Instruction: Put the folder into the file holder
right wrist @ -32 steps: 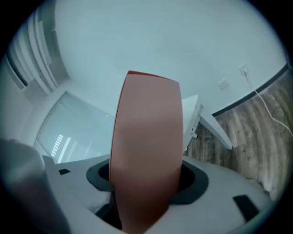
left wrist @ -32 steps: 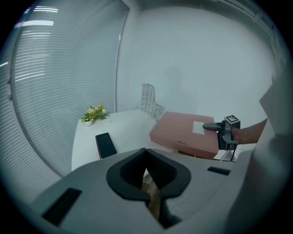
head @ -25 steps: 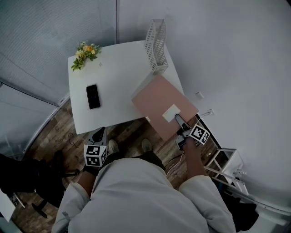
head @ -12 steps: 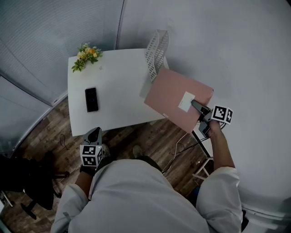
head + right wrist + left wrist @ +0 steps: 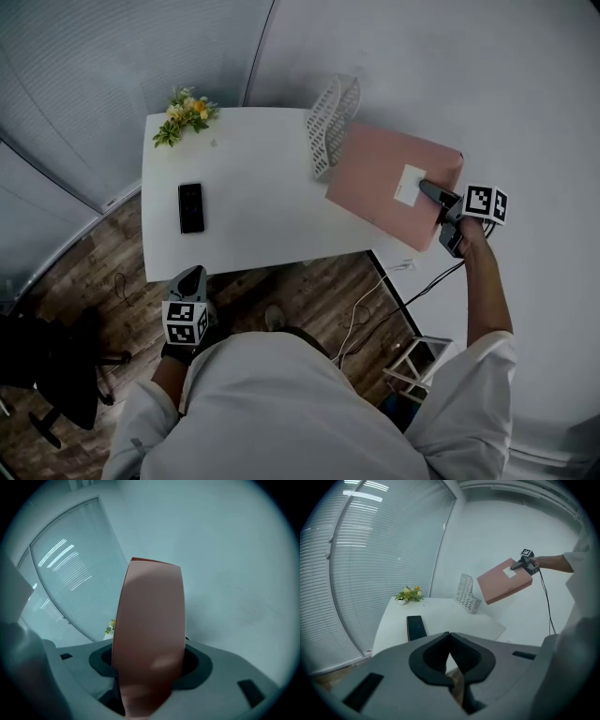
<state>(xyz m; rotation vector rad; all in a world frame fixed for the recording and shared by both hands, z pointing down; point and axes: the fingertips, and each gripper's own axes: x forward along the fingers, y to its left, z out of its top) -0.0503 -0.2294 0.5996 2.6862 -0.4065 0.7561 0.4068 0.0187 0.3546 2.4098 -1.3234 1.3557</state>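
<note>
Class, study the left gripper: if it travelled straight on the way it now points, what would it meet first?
The left gripper would probably first meet the near edge of the white table, with the phone lying just beyond; its height against the tabletop is unclear.

Even, cool, diffuse light; shadows faint. Bright streaks glare on the window blinds (image 5: 365,491). Both gripper views bend strongly, with dark corners. The folder (image 5: 150,634), close to the lens, is soft.
</note>
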